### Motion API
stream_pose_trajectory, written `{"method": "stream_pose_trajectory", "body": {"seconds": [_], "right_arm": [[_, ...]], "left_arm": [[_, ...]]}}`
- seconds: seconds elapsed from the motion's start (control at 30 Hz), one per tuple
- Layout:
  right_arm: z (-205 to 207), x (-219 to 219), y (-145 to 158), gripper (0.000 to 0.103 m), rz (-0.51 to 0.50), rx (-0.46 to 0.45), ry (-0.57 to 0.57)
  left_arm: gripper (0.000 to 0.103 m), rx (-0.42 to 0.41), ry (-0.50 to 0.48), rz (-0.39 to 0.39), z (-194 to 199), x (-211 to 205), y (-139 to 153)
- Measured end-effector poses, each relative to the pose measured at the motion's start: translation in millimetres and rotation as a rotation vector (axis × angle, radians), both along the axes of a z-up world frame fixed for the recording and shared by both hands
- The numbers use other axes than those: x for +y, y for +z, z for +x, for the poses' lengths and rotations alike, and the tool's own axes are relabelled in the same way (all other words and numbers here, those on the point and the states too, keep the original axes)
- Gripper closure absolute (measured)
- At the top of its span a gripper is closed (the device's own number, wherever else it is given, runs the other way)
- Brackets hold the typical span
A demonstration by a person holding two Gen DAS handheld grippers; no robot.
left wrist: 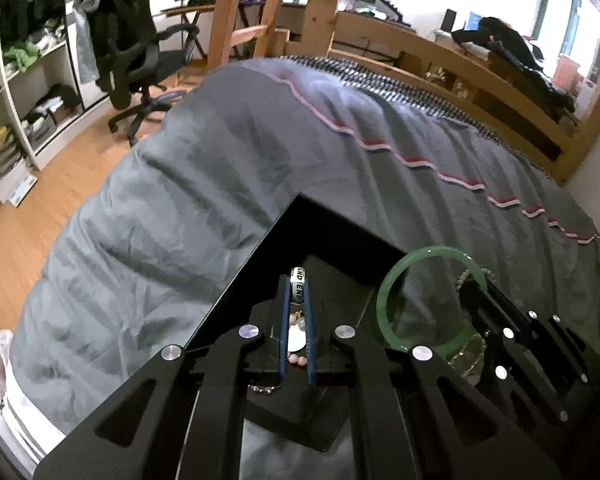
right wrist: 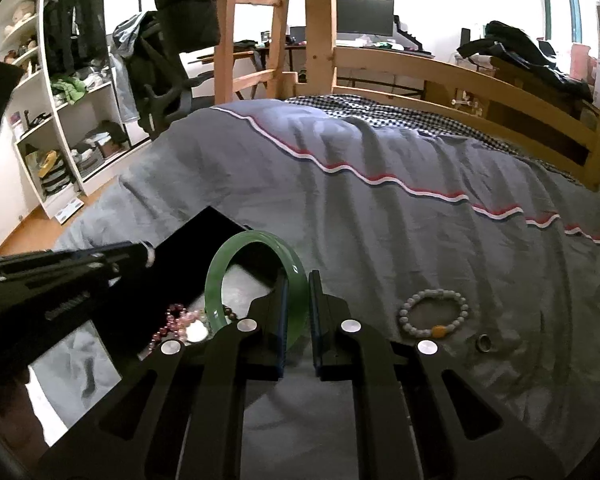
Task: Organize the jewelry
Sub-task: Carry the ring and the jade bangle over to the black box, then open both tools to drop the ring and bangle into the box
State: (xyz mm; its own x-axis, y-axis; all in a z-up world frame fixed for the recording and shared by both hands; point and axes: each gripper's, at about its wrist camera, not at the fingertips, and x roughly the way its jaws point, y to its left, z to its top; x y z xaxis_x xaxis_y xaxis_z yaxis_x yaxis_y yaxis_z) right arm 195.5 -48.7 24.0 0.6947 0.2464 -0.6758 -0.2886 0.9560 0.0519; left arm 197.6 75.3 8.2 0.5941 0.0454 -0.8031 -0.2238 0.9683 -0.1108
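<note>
Left wrist view — left gripper [left wrist: 298, 280] pinches a lettered ring [left wrist: 297, 276] over the black box's [left wrist: 256, 248] edge; right gripper [right wrist: 298, 280] clamps the green bangle [right wrist: 220, 276].

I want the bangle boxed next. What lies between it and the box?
Nothing visible. The right gripper holds the bangle upright at the box edge; the bead bracelets already inside lie just below it. The left gripper, holding a ring, is over the box too.

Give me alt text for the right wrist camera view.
The right gripper pinches an upright green bangle above a black jewelry box on a grey bedspread. A pale beaded bracelet and a small ring lie on its right.
</note>
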Motion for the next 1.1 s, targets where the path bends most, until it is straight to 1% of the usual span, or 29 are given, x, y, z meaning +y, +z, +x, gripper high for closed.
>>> {"method": "stream_pose_trajectory", "body": {"seconds": [0.27,0.37,0.47,0.6,0.63,0.7,0.73,0.77,0.8,0.83,0.87,0.9,0.93,0.97,1.0,1.07,1.1], "right_arm": [[-4.9,22.7,-13.8,0.093,0.003,0.017,0.068],[-5.3,26.0,-19.1,0.093,0.038,0.035,0.096],[-4.2,27.1,-21.9,0.093,0.068,0.059,0.123],[-2.0,28.0,-27.8,0.091,0.111,0.095,0.158],[-3.0,30.3,-29.8,0.086,0.119,0.097,0.181],[-5.6,33.9,-33.2,0.085,0.128,0.099,0.207],[-6.4,34.8,-34.4,0.081,0.136,0.101,0.215],[-7.0,35.1,-35.4,0.076,0.145,0.103,0.224],[-7.6,35.1,-36.1,0.062,0.153,0.104,0.230],[-8.0,33.7,-35.3,0.044,0.159,0.097,0.226],[-9.0,30.1,-33.3,0.035,0.168,0.078,0.211],[-9.2,26.1,-31.1,0.018,0.175,0.065,0.197],[-9.2,20.2,-28.7,0.007,0.185,0.048,0.174],[-8.1,13.4,-26.7,0.006,0.195,0.036,0.152],[-5.9,6.7,-25.2,0.004,0.198,0.033,0.128],[-1.6,-6.8,-24.2,0.004,0.186,0.020,0.078],[0.4,-14.7,-23.8,0.004,0.168,0.001,0.049]], "left_arm": [[0.096,-0.001,0.038,-0.011,-3.9,8.4,1.2],[0.096,0.003,0.041,-0.030,-3.2,11.8,-0.4],[0.096,0.002,0.051,-0.031,-3.5,12.9,-0.3],[0.096,-0.004,0.100,-0.025,-6.2,20.1,1.8],[0.096,-0.005,0.118,-0.019,-7.5,21.7,2.1],[0.096,-0.008,0.132,-0.014,-8.8,23.8,2.9],[0.096,-0.008,0.130,-0.019,-8.7,24.0,3.2],[0.096,-0.008,0.128,-0.024,-8.5,24.0,3.5],[0.096,-0.009,0.124,-0.026,-8.5,23.3,3.7],[0.093,-0.010,0.122,-0.026,-8.5,23.1,4.1],[0.084,-0.013,0.121,-0.029,-8.9,23.5,4.1],[0.077,-0.019,0.120,-0.037,-9.5,23.8,5.0],[0.057,-0.028,0.119,-0.042,-10.8,23.4,6.1],[0.042,-0.038,0.118,-0.044,-11.3,23.3,7.3],[0.035,-0.053,0.116,-0.043,-12.5,22.2,9.3],[0.015,-0.068,0.107,-0.041,-13.7,18.4,10.6],[0.012,-0.082,0.088,-0.042,-13.8,14.5,11.5]]}}
